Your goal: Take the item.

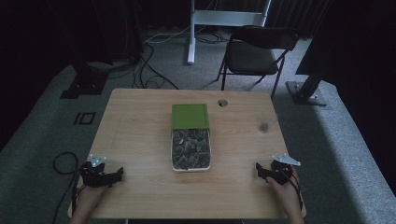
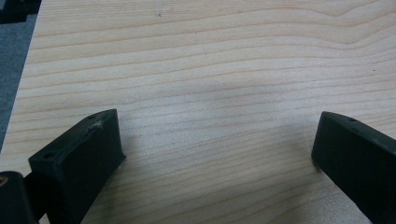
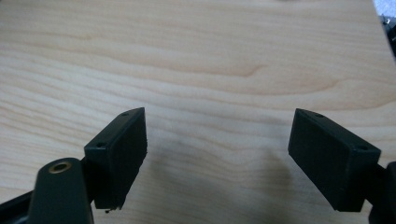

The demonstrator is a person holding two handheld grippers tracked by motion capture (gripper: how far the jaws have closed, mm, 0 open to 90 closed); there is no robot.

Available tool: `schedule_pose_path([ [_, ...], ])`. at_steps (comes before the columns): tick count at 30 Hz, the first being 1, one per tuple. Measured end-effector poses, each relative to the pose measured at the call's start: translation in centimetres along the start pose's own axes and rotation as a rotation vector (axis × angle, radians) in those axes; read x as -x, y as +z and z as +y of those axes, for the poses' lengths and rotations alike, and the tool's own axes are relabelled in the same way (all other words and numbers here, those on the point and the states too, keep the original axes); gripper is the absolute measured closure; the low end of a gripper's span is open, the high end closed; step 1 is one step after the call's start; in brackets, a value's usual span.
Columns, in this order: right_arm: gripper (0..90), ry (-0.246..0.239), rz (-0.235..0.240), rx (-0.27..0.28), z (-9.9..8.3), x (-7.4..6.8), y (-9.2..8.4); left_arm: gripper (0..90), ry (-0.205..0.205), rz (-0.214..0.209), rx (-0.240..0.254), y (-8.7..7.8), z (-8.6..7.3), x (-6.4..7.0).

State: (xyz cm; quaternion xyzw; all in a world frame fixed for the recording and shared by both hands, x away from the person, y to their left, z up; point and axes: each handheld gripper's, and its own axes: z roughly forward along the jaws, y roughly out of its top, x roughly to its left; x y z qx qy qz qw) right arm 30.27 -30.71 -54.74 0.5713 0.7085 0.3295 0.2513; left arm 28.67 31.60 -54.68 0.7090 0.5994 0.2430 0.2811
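Wooden table [image 1: 140, 140]: at its centre, one white tray [image 1: 190, 167] of dark, mixed small pieces, with a green lid [image 1: 190, 115] covering its far end. Your left gripper [image 1: 116, 176] rests at the near left corner, jaws spread wide over bare wood. Your right gripper [image 1: 259, 170] rests at the near right corner, jaws likewise apart, nothing between them. Both sit well apart from the tray.

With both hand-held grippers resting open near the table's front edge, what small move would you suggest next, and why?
Probably ease the right hand-held gripper toward the box at mid-table. Its green lid is slid back over the far end, the contents lie exposed, and both grippers, the left hand-held gripper included, are open, empty and well apart from it.
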Motion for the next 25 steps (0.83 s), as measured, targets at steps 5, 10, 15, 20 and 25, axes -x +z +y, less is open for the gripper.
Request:
schedule_pose_path([
  [5,19.1,0.013,-0.020,-0.031,-0.12,-0.07,0.38,2.3,0.000,0.000,0.000,0.00,0.00,0.00],
  [10,17.8,0.038,-0.049,-0.034,-0.11,-0.05,0.42,2.3,0.000,0.000,0.000,0.00,0.00,0.00],
  [15,17.4,0.041,-0.052,-0.034,-0.11,-0.07,0.44,2.3,0.002,-0.001,-0.001,-0.01,0.00,-0.02],
  [20,16.5,0.038,-0.049,-0.035,-0.10,-0.09,0.46,2.3,0.002,-0.001,-0.001,-0.01,0.00,-0.02],
  [25,16.5,0.038,-0.049,-0.035,-0.10,-0.09,0.46,2.3,-0.013,0.015,-0.003,0.02,0.05,0.06],
])
